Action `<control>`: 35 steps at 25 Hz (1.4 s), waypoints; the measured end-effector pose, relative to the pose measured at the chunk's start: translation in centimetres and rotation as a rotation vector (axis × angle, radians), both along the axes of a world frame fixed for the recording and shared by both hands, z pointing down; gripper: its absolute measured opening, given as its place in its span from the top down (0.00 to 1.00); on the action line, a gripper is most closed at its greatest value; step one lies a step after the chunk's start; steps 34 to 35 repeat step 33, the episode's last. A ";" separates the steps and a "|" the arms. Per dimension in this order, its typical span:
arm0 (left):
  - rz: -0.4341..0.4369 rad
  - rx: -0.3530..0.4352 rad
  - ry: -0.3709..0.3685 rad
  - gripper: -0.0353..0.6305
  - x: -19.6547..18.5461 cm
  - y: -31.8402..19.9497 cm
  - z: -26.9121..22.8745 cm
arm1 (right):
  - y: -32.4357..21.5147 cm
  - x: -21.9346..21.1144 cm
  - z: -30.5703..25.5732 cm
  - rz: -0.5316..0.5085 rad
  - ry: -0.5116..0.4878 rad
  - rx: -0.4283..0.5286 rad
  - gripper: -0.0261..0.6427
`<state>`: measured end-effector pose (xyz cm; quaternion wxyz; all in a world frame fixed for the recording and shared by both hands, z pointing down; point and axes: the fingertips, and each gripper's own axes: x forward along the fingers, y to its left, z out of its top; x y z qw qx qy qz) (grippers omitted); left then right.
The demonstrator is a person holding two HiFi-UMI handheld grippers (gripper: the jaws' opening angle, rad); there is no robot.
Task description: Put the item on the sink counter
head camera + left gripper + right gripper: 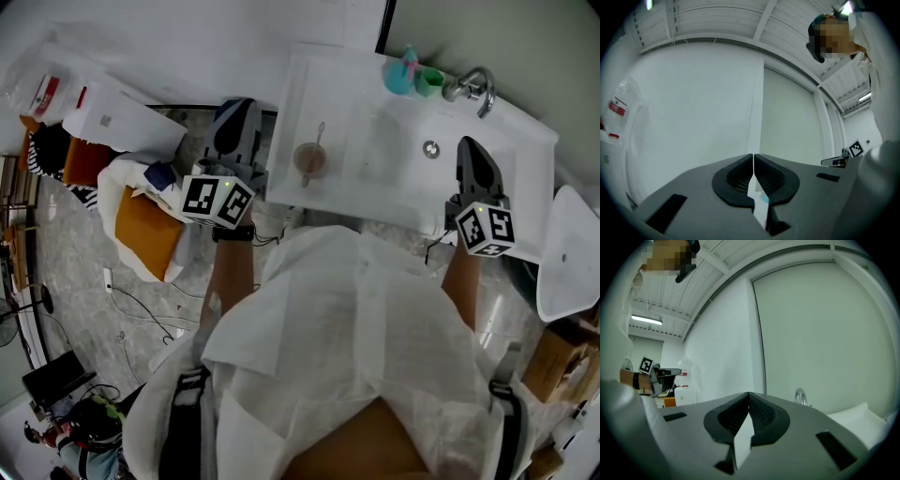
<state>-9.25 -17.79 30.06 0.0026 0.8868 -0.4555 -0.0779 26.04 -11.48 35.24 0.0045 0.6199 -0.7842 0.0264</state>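
Head view shows a round brown cup (309,159) with a thin stick in it, standing on the smooth white desk (337,94) at 12 o'clock. At the cup's 9 o'clock the left claw (239,111) is pressed together on nothing. So is the right claw (472,150) at 3 o'clock. The red label (616,107) on a bag is too small to read.

We see free room on the desk (366,112) left and right of the brown cup (310,159); along the back, the teal bottle (403,74), the green cup (429,81) and the faucet (470,87) stand in the way.
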 end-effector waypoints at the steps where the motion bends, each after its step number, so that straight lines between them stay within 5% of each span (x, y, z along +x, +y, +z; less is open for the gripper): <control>1: 0.000 0.003 -0.002 0.91 0.0 0.0 -0.2 | 0.0 0.1 -0.1 0.002 0.001 0.001 0.95; 35: 0.001 0.000 0.007 0.91 -0.3 1.1 -0.4 | 1.2 0.1 -0.8 0.027 0.078 0.021 0.95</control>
